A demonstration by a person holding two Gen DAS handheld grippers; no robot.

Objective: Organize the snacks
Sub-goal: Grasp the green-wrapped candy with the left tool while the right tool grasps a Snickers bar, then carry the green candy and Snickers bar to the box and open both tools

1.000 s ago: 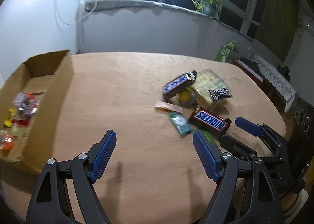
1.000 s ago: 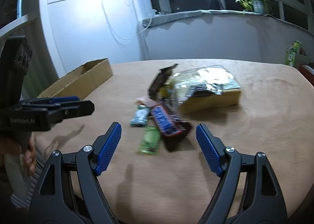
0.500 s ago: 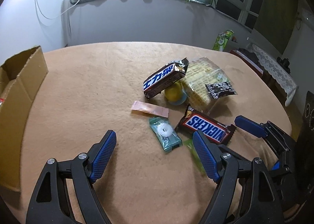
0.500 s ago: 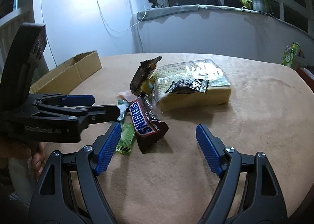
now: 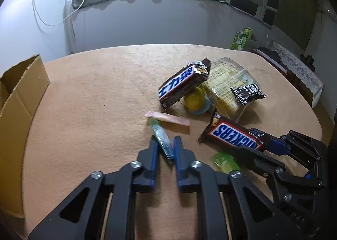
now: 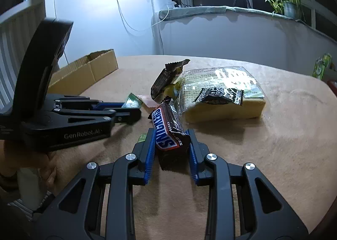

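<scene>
Snacks (image 5: 212, 92) are lying heaped mid-tabletop (image 5: 94, 92) while the left claw (image 5: 165, 145) is clamping the mint packet (image 5: 162, 140) and the right claw (image 6: 171, 141) is closing on the Snickers (image 6: 167, 128), both seemingly box-bound (image 5: 19, 97).

The left gripper (image 5: 165, 145) pinches a teal candy (image 5: 163, 142) near the table's (image 5: 94, 103) front edge. The right gripper (image 5: 256, 145) is closing on the Snickers (image 5: 233, 137) beside it.

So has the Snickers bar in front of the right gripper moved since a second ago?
Yes. The Snickers bar now sits tipped up between the right gripper fingers, lifted off the green packet it lay beside.
</scene>
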